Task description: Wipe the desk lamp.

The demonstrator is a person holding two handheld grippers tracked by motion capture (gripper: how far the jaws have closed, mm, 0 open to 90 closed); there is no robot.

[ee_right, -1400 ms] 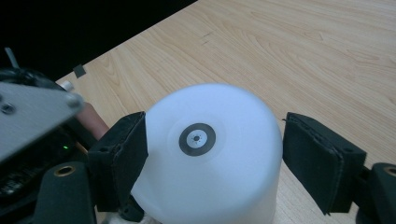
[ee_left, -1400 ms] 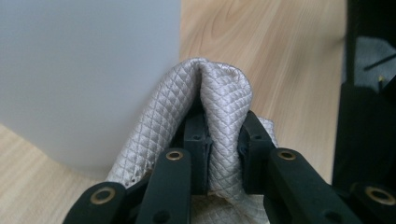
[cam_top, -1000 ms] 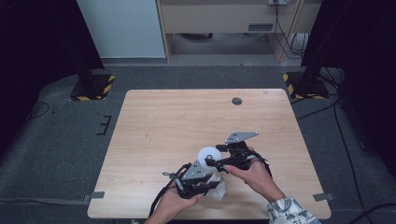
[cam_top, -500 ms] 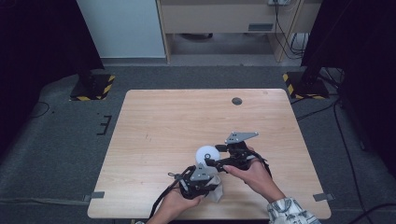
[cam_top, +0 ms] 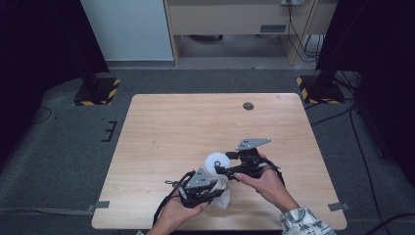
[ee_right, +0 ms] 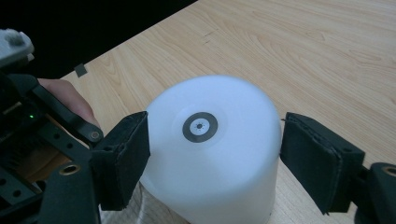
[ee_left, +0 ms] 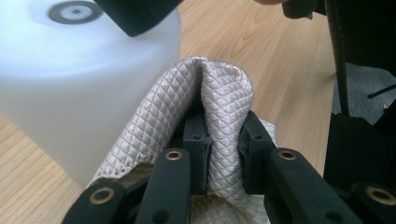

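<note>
The white cylinder (ee_right: 212, 149) stands on the desk (cam_top: 195, 127) near your edge, its sides clamped between your right gripper (ee_right: 215, 156) jaws. Your left gripper (ee_left: 222, 154) jaws pinch a quilted cloth (ee_left: 224, 102) against the cylinder's side.

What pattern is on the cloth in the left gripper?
Small quilted diamonds on the off-white cloth; left gripper view.

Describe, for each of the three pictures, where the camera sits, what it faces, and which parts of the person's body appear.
High view: above the table, looking down; both hands, forearms.
Left gripper view: on the left gripper, facing the pinched cloth; its fingers.
Right gripper view: on the right gripper, facing the white cylinder; a fingertip of the left hand.
All share the cylinder.
</note>
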